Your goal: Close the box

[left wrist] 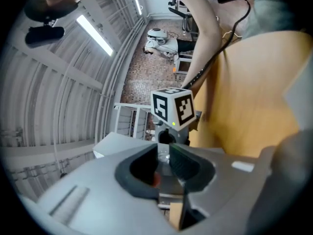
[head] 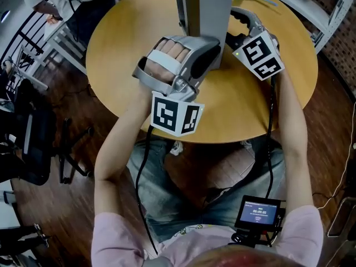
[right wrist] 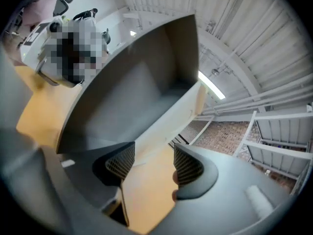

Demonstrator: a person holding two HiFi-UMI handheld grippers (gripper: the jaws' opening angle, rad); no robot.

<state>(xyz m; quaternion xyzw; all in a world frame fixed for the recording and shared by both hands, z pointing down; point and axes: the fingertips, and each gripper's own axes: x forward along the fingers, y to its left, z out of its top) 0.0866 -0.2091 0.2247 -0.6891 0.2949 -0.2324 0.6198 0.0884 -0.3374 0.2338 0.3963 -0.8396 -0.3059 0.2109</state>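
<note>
Smooth grey rectangular box (head: 207, 15) upright on round, matte wooden table (head: 133, 43)

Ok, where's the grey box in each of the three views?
Head view: box, top centre, upright on the table.
Left gripper view: box edge-on between the jaws, lower centre.
Right gripper view: box's open inside fills the centre.
Shared landmark: the wooden table, in all three.
</note>
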